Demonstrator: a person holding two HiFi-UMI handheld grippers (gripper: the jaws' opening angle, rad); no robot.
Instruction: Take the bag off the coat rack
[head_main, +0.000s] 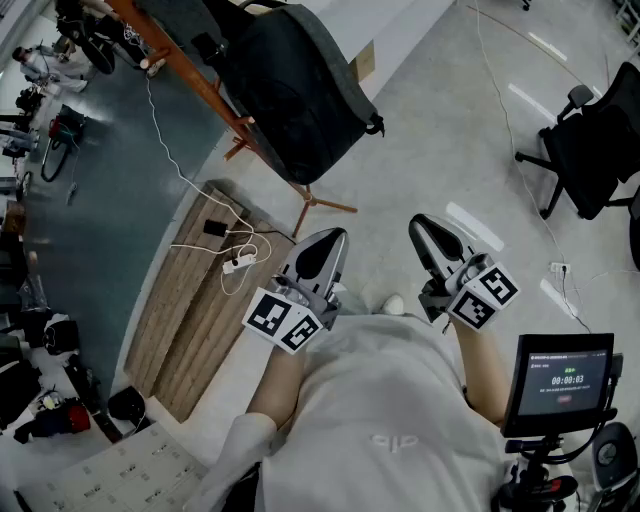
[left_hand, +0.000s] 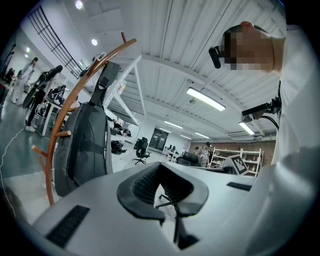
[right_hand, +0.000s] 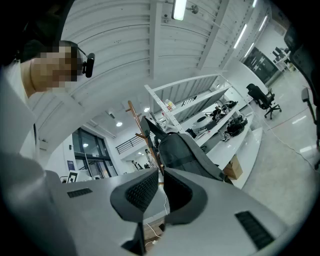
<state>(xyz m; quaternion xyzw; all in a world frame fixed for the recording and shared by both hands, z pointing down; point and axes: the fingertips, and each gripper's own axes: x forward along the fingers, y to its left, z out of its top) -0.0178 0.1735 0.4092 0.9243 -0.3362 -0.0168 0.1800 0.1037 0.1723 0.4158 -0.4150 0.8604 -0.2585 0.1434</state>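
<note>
We held both grippers low and near our body, well apart from the dark bag (head_main: 290, 90), which hung on the wooden coat rack (head_main: 178, 62) standing on the floor (head_main: 430, 130) ahead of us. The left gripper (head_main: 322, 250) had its jaws together with nothing between them, and the right gripper (head_main: 432, 238) likewise had its jaws closed and empty.

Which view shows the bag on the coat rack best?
The left gripper view is best. There the bag hangs in full side profile from the coat rack, visible from top strap to bottom. The head view sees the bag steeply from above, foreshortened. The right gripper view shows it smaller, partly behind the jaws.
</note>
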